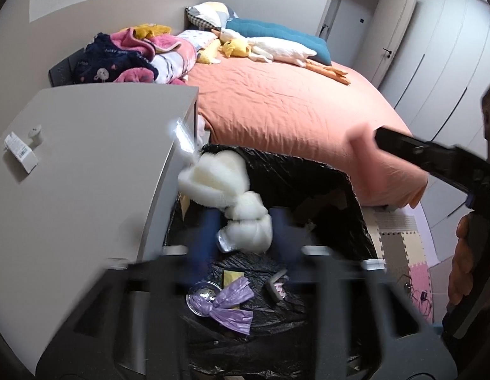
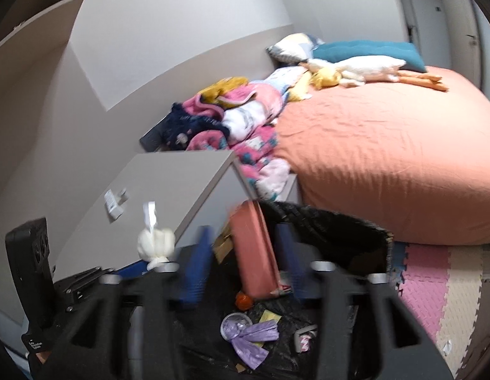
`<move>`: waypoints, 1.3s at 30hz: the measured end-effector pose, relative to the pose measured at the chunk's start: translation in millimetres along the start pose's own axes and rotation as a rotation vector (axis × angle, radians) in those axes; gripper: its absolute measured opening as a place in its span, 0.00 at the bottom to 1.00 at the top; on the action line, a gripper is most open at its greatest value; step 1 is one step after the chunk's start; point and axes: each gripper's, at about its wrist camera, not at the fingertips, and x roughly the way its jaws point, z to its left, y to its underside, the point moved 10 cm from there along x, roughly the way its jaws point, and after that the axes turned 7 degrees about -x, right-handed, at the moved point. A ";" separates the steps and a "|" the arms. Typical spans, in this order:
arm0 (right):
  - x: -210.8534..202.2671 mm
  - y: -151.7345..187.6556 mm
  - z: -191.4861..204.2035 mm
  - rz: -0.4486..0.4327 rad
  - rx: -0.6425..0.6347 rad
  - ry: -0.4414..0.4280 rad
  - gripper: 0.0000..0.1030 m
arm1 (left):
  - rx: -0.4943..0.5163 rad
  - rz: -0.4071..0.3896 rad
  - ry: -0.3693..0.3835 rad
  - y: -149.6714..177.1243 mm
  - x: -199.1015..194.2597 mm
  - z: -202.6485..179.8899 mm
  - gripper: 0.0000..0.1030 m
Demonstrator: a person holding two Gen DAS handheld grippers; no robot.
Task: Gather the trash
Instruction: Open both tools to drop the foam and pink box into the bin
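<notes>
- The left gripper (image 1: 245,234) has its blue fingers (image 1: 207,237) spread, with a white foam wrapper (image 1: 226,196) between them above the black-lined trash bin (image 1: 308,174).
- The right gripper (image 2: 241,262) has fingers apart around a pink packet (image 2: 254,253) over the bin.
- A purple bag (image 1: 226,304) lies inside.

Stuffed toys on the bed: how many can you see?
2. A long white goose lies across the bed by the teal pillow; a small yellow duck sits against it. The blanket pile may hide more.
</notes>
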 end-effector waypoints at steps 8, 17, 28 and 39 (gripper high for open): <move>-5.7 -4.1 -12.8 -0.024 0.017 0.049 0.73 | -0.001 -0.043 -0.012 -5.8 -9.7 3.1 0.94; -1.4 -2.6 -6.6 -0.014 0.001 0.041 0.73 | -0.001 -0.051 -0.013 -6.7 -11.8 5.9 0.94; 10.3 -2.8 11.8 0.000 -0.022 0.029 0.73 | -0.015 -0.059 -0.020 -9.0 -15.8 22.4 0.94; 32.6 -5.5 43.1 0.019 -0.050 -0.011 0.73 | -0.041 -0.073 -0.050 -11.8 -21.4 54.1 0.94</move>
